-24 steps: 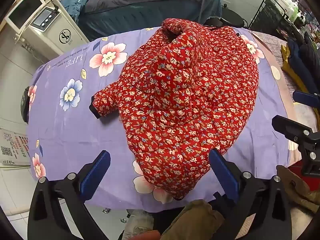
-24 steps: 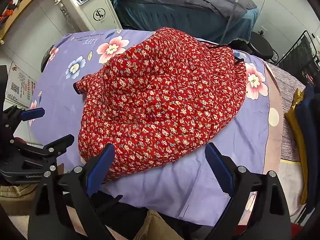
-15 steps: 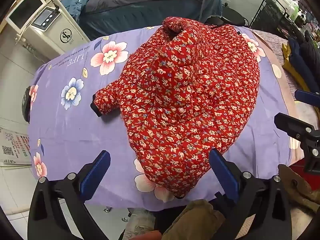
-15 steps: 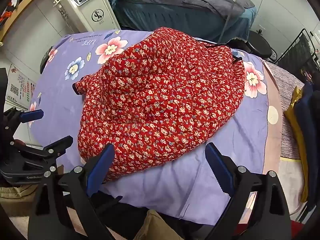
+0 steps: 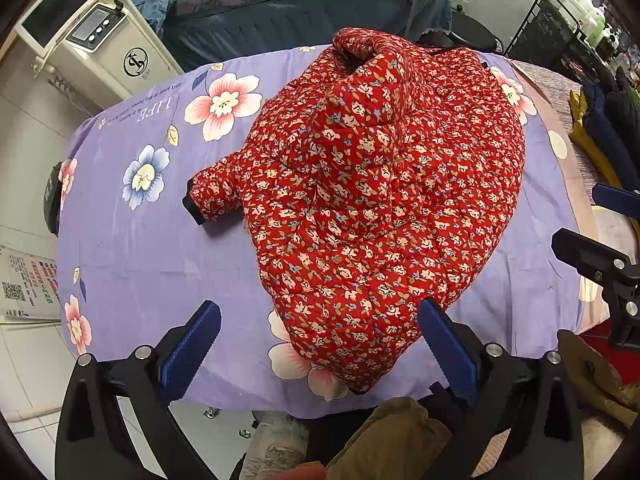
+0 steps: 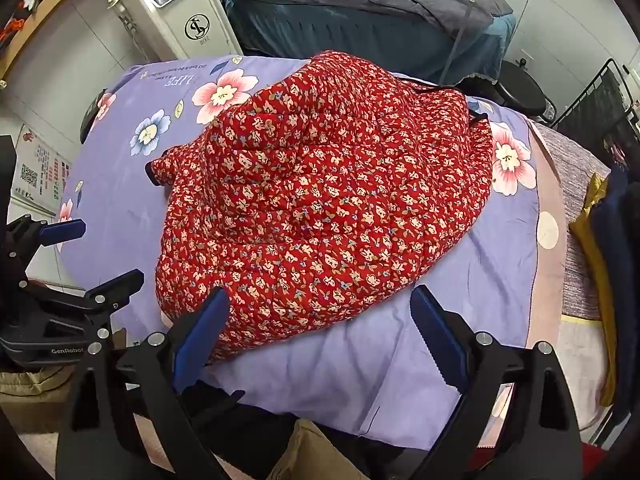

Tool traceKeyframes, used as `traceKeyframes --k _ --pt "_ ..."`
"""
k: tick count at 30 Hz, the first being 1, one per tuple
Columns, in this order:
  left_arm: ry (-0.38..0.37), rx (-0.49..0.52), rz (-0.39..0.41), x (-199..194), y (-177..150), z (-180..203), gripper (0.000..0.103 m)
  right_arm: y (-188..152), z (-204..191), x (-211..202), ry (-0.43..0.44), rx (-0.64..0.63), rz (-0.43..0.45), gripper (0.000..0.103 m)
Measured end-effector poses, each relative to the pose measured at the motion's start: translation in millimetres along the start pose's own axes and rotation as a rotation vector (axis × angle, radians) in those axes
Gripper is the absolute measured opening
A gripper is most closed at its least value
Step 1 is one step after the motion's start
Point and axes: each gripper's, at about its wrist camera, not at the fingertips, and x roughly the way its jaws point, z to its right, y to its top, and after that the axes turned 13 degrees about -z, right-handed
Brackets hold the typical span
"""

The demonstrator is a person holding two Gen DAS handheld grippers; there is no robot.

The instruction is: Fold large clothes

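Small print on the purple floral sheet, far beyond the left fingers, is illegible; the quilted jacket hides the sheet beneath.

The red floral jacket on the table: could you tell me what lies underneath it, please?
The red floral jacket lies on a purple flowered sheet, which shows all around it. Whatever sits directly beneath the jacket is covered and cannot be seen.

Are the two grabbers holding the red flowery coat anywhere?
No, nothing is held. The left gripper and right gripper both hang open above the red flowery coat, their blue pads clear of the cloth.
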Motion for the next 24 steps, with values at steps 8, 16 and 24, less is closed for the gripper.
traceKeyframes --k 8,16,24 --pt "0.001 0.006 -0.008 3.0 2.8 3.0 0.097 0.9 4.0 1.8 0.004 0.005 -0.006 0.091" --pt "0.005 0.000 -0.018 3.8 5.2 2.5 0.097 2.2 5.5 2.5 0.006 0.006 -0.007 0.091" --pt "0.008 -0.001 -0.018 2.4 6.3 3.5 0.097 3.6 5.8 3.2 0.007 0.004 -0.009 0.091"
